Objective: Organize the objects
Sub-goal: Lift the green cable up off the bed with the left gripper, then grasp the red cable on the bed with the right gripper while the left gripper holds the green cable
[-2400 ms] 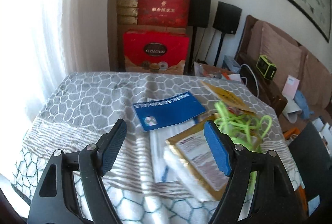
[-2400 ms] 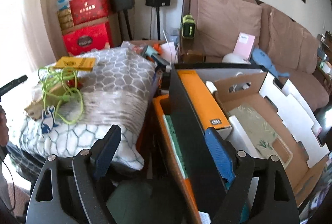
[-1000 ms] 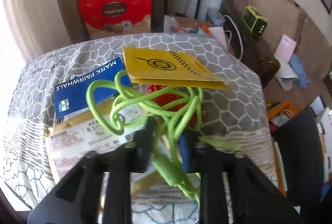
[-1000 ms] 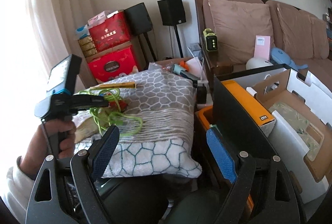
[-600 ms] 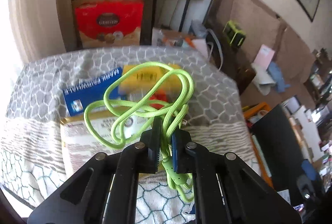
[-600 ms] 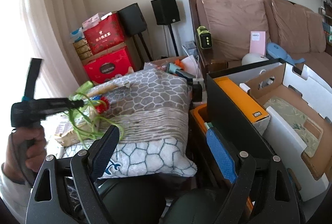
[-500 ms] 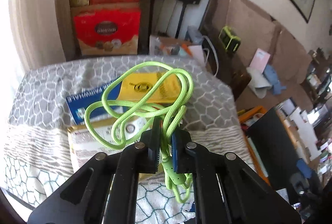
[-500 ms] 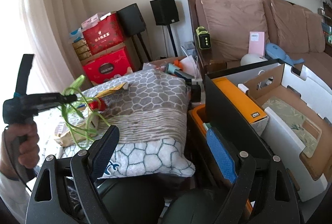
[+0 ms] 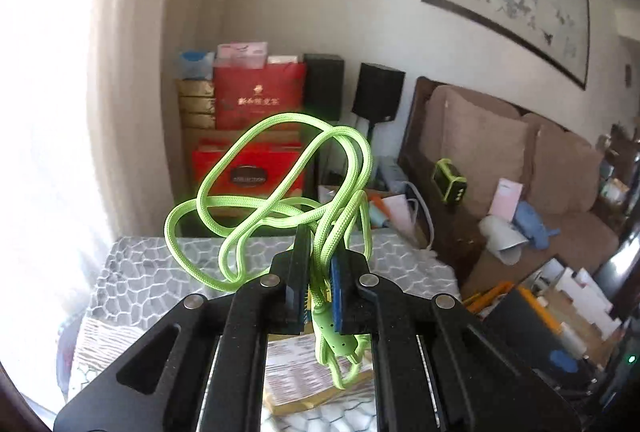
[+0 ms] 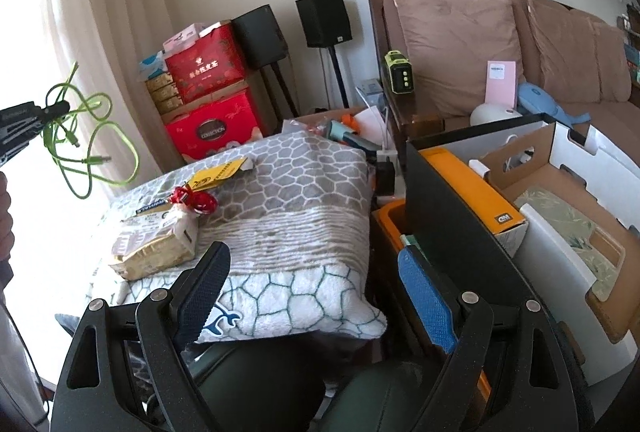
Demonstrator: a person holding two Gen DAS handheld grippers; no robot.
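Note:
My left gripper (image 9: 320, 252) is shut on a bright green cord (image 9: 276, 188), whose loops hang in the air above the grey patterned blanket (image 9: 132, 272). In the right wrist view the same green cord (image 10: 96, 140) dangles from the left gripper (image 10: 60, 109) at the far left, well above the blanket (image 10: 304, 200). On the blanket lie a gold-edged packet (image 10: 154, 248), a yellow booklet (image 10: 216, 174) and a red item (image 10: 198, 201). My right gripper (image 10: 312, 284) stands open and holds nothing, low at the blanket's front edge.
Right of the blanket stand a black box (image 10: 452, 208) holding an orange case (image 10: 476, 192) and an open cardboard box (image 10: 560, 200). Red gift boxes (image 10: 212, 128) and two black speakers (image 10: 324, 18) are at the back. A brown sofa (image 10: 520, 44) fills the right.
The left gripper has lifted the green cord clear of the blanket and tilted upward, so the loops now hang free. The right gripper has stayed where it was.

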